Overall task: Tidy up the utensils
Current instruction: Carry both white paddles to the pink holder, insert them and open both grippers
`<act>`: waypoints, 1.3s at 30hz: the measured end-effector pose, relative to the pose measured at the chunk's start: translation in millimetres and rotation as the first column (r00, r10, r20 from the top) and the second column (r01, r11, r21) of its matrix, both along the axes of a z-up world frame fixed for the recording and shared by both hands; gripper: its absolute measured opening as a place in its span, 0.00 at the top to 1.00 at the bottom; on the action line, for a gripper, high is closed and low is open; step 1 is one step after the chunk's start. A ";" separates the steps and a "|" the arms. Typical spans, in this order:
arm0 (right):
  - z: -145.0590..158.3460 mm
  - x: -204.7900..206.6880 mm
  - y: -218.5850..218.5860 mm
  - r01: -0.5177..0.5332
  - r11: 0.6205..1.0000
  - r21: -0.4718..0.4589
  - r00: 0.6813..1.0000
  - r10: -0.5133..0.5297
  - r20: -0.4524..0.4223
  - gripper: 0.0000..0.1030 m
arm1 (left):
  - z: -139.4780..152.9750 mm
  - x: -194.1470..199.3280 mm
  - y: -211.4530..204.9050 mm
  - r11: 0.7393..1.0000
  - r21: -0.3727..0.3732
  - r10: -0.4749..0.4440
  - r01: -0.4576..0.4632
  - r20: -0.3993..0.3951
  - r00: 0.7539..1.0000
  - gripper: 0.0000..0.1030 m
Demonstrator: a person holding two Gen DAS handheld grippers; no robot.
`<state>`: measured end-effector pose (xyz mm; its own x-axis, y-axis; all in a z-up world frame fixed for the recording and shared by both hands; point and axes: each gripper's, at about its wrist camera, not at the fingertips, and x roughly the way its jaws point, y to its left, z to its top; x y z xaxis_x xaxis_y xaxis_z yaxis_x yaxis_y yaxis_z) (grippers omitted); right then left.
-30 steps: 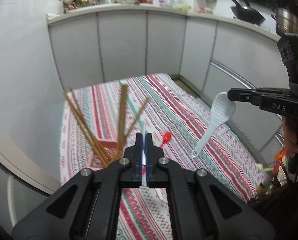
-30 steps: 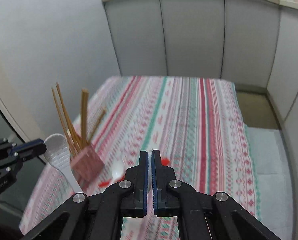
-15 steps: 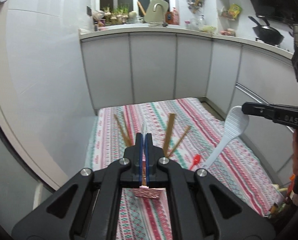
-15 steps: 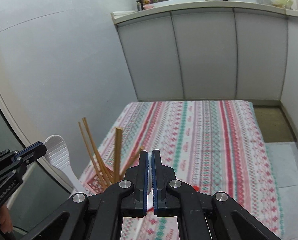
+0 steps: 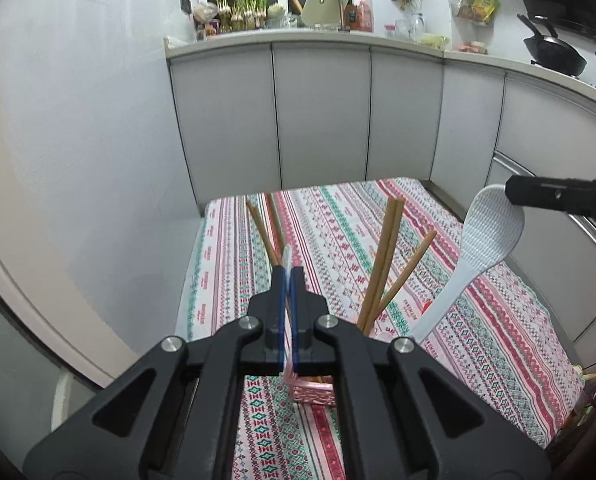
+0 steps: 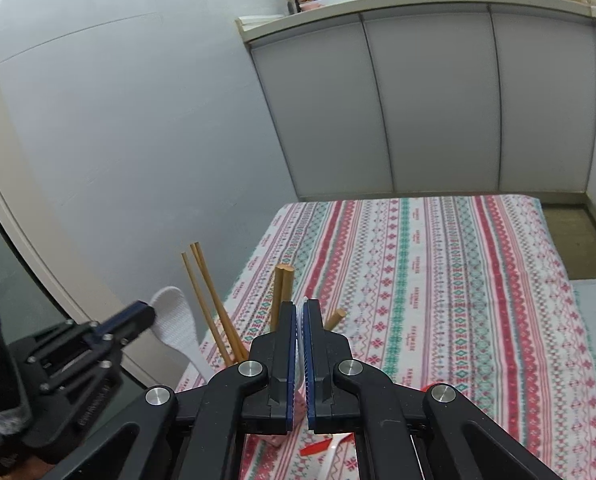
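Striped table (image 5: 478,340) bears a pink holder (image 5: 312,388) of chopsticks (image 5: 382,264); left claw (image 5: 287,276) clamps a white paddle (image 6: 174,320), right claw (image 6: 301,312) a second paddle (image 5: 490,232), handles down, seemingly for slotting in.

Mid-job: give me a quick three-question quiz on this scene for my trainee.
1. True or false: the chopsticks stand in the pink holder.
2. What does the right hand-held gripper grip? A a fork, B a white rice paddle, C a knife.
3. Fill in: the red spoon lies on the striped ____.
Key: 1 true; 2 B; 3 tablecloth.
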<state>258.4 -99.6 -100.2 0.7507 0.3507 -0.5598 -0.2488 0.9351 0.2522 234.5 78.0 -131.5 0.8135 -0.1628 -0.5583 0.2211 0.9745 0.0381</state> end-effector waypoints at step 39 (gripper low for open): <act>-67.7 45.0 83.2 -0.133 0.976 -0.171 0.986 0.112 -0.127 0.97 | -33.6 5.0 53.6 0.993 -0.085 0.053 -0.077 -0.262 0.964 0.79</act>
